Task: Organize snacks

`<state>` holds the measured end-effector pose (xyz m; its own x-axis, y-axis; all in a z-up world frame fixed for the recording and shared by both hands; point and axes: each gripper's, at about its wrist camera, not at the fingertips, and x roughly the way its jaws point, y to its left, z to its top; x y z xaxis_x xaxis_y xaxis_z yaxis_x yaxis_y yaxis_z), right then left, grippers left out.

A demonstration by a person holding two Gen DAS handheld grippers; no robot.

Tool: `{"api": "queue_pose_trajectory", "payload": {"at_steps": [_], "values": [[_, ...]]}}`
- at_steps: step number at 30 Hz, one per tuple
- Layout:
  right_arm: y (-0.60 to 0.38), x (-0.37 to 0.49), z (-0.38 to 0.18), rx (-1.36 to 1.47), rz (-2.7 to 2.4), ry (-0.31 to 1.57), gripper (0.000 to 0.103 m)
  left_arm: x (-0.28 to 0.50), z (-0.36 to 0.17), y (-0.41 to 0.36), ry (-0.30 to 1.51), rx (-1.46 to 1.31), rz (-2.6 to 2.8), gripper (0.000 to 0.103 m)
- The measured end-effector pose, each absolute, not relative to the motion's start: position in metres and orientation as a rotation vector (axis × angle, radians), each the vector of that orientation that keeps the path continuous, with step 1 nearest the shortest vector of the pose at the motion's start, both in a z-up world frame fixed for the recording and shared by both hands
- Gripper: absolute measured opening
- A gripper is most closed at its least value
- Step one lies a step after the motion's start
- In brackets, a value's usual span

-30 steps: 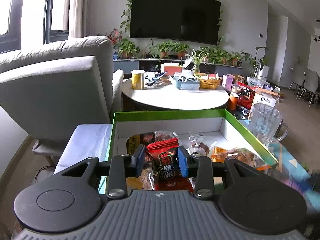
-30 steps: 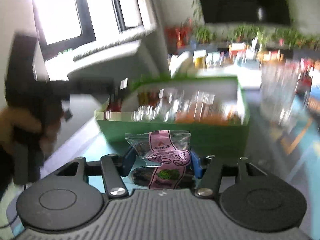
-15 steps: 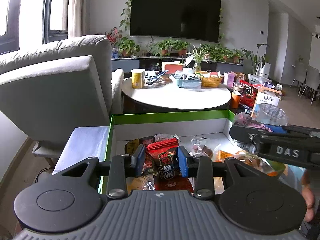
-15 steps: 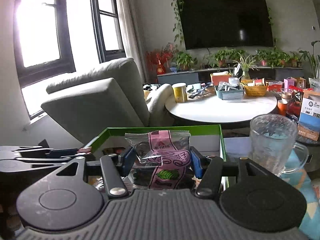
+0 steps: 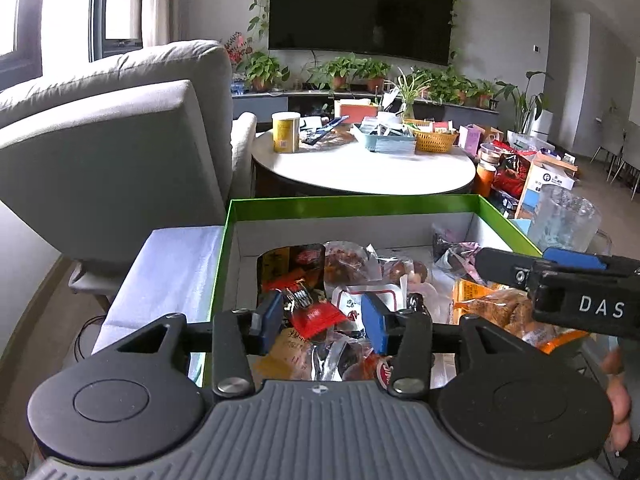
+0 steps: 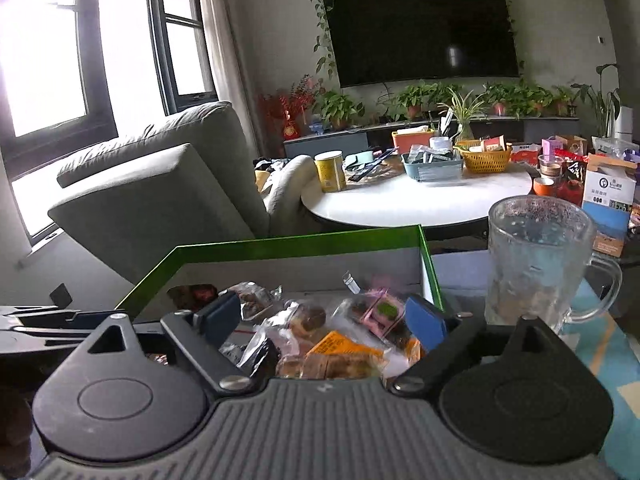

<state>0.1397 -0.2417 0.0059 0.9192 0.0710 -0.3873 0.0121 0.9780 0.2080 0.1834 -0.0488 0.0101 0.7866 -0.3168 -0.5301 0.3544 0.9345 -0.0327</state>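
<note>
Left gripper (image 5: 318, 322) jaws opening, red packet (image 5: 316, 316) lying loose between them; right gripper (image 6: 324, 320) jaws opening over the pink packet (image 6: 380, 314), not gripping it; both packets lie among snacks in the green box (image 5: 352, 202); glass mug (image 6: 538, 264) beside it.

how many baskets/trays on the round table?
2. A blue-grey tray near the middle of the round table, and a yellow wicker basket just right of it, apparently touching. Clutter behind may hide more.
</note>
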Motion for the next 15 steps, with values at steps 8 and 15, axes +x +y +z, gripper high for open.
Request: {"api": "queue_pose_trajectory", "payload": {"at_steps": [8,15], "values": [[-0.238,0.129,0.016,0.233,0.056,0.418,0.051,0.159,0.025,-0.045,0.497,0.075,-0.351,0.045],[-0.231,0.106,0.023,0.23,0.059,0.41,0.051,0.136,0.034,-0.042,0.458,0.069,-0.309,0.055]]}}
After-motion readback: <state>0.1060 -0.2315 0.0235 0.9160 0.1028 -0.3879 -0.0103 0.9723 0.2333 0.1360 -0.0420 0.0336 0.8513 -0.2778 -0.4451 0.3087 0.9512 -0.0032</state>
